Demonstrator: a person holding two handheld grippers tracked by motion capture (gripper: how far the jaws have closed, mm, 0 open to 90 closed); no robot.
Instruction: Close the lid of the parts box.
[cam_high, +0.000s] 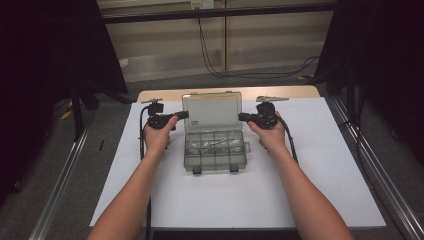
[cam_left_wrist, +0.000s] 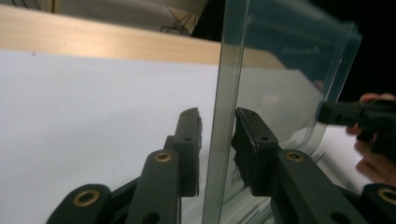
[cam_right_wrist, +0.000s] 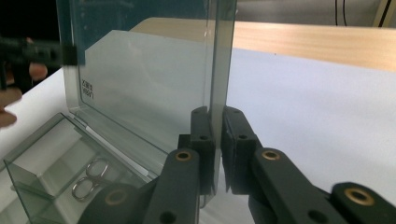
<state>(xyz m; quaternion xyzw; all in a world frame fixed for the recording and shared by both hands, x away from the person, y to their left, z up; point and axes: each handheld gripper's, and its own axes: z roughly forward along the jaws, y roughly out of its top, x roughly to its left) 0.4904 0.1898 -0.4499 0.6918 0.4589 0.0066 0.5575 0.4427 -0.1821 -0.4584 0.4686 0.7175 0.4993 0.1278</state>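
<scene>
Left gripper (cam_left_wrist: 217, 128): black jaws drawn narrow around the left edge of the lid (cam_high: 212, 111), far pad against the clear plastic, near pad just off it or barely touching; cannot tell which. Right gripper (cam_right_wrist: 218, 135): jaws nearly closed, both pads pressed on the lid's right edge.

Lid: thin, smooth, transparent plastic with rounded corners, standing upright behind the organizer box (cam_high: 215, 150), hinged to the box's far side. Box: shallow, rectangular, clear grey-tinted plastic, split into small compartments, two dark latches on its near wall. Small metal scissors (cam_right_wrist: 88, 179) lying flat inside one compartment. Box resting on a white sheet (cam_high: 320, 170), smooth and matte, with a light wooden tabletop (cam_high: 300, 92) showing beyond the lid.
</scene>
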